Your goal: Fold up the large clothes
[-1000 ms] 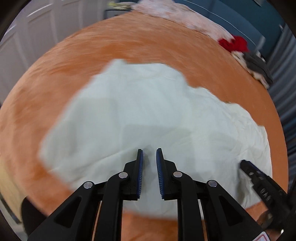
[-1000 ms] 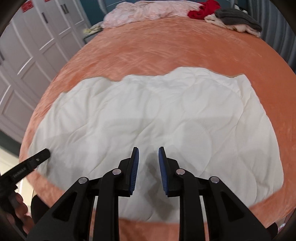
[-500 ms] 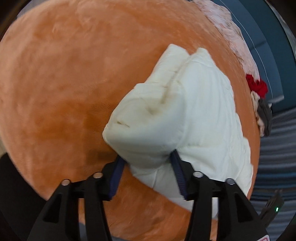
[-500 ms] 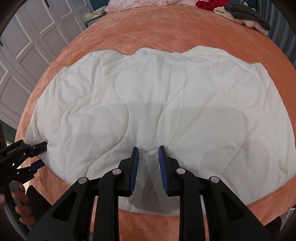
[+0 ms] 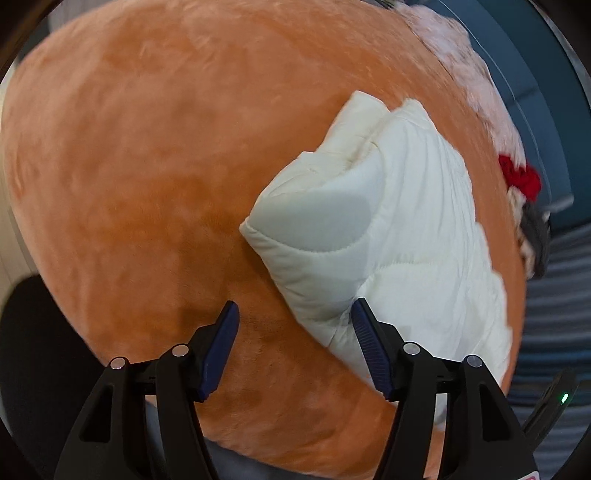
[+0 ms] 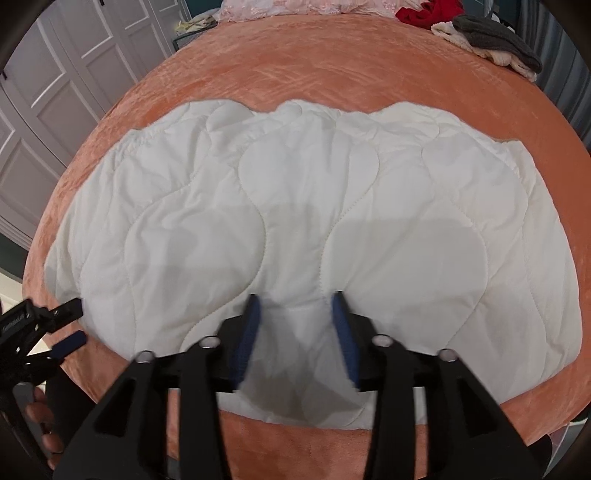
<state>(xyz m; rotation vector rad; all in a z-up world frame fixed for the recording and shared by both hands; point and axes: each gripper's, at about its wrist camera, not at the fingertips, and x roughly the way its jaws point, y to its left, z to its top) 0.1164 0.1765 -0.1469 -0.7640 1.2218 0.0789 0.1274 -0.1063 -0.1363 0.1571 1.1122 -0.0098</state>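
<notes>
A white quilted garment [image 6: 295, 206] lies spread flat on an orange plush bed cover [image 6: 332, 59]. In the left wrist view its near left corner [image 5: 369, 240] is puffed up and folded over. My left gripper [image 5: 293, 317] is open just in front of that corner, its right finger touching the fabric edge, nothing held. It also shows at the left edge of the right wrist view [image 6: 66, 321]. My right gripper [image 6: 295, 306] is open over the garment's near middle edge, its fingers motion-blurred, with fabric showing between them.
At the bed's far end lie a pink lacy item [image 6: 303, 5], a red cloth [image 6: 428, 13] and a grey and cream pile [image 6: 491, 44]. White panelled doors [image 6: 55, 92] stand on the left. The bed's near edge [image 5: 258, 454] is right below my grippers.
My left gripper swung from the garment's middle to its left corner, opened around it, and has drawn back a little. My right gripper lowered towards the near edge and opened wider.
</notes>
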